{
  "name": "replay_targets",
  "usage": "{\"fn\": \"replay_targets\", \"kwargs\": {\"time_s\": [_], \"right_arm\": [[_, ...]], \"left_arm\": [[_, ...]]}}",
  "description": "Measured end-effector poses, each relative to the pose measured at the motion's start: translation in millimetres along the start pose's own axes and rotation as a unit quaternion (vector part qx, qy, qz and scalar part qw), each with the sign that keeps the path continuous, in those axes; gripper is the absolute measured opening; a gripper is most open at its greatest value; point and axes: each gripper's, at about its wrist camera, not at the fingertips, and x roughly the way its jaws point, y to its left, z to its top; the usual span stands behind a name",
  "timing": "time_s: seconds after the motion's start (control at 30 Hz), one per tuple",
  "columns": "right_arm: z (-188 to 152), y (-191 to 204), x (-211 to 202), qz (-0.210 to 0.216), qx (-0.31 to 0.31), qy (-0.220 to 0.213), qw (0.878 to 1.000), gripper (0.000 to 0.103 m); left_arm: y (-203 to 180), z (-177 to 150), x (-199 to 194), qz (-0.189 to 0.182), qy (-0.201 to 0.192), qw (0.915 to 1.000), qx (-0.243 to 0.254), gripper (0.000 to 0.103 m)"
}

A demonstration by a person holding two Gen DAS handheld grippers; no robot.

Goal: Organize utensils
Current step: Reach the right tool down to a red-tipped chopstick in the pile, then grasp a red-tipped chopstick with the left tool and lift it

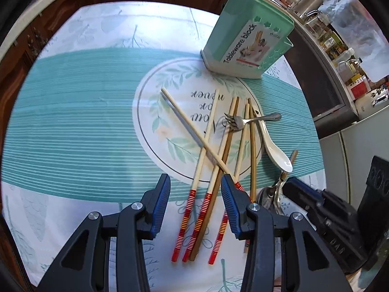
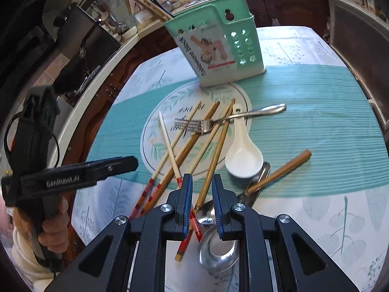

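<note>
Chopsticks [image 1: 214, 160] lie loose btwn half-open left tongs [image 1: 195, 182]; right tongs [image 2: 202, 182] nearly closed, gripping nothing.

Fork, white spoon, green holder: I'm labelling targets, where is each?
Fork [image 2: 192, 126], right wrist view, on its tines.
White spoon [image 2: 243, 160], right wrist view, in its bowl.
Green holder [image 1: 243, 48], left wrist view, on its labelled front.

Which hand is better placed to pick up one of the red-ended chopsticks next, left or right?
Left, probably. The left tool hangs open right over the red-ended chopsticks, which show between its tips. The right tool sits narrower, over a brown chopstick and the metal spoons.
</note>
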Motion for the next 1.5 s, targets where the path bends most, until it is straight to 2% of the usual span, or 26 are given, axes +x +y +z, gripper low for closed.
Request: {"fn": "replay_targets", "kwargs": {"time_s": [0.3,0.47,0.67,0.73,0.9,1.03,1.17,1.4,1.5], "right_arm": [[-4.7,5.5,18.7,0.027,-0.008,0.027,0.999,0.016],[-5.4,17.9,28.0,0.039,-0.035,0.037,0.998,0.016],[-8.9,34.9,40.8,0.030,-0.083,0.045,0.995,0.016],[-10.5,39.4,44.6,0.028,-0.096,0.045,0.994,0.013],[-15.3,49.8,48.6,0.019,-0.127,0.037,0.991,0.005],[-17.1,57.6,48.1,0.017,-0.150,0.025,0.988,0.001],[-21.7,65.8,48.1,0.018,-0.176,0.018,0.984,0.001],[-20.5,66.1,43.8,0.032,-0.170,0.019,0.985,0.001],[-17.6,64.7,39.9,0.034,-0.164,0.015,0.986,0.001]], "left_arm": [[13.9,17.7,31.5,-0.051,0.037,0.9961,-0.061,0.041],[20.1,32.6,44.3,-0.058,0.036,0.9937,-0.088,0.041],[20.3,50.4,51.1,-0.062,0.034,0.9926,-0.098,0.041],[20.0,54.4,53.1,-0.061,0.036,0.9922,-0.102,0.041],[15.6,63.6,57.6,-0.042,0.055,0.9908,-0.116,0.041],[13.2,68.7,58.9,-0.005,0.070,0.9901,-0.121,0.030],[8.4,68.5,61.5,0.012,0.085,0.9891,-0.120,0.027],[1.4,70.3,67.7,0.030,0.100,0.9866,-0.126,0.026],[-8.6,73.5,71.4,0.063,0.109,0.9853,-0.115,0.024]]}}
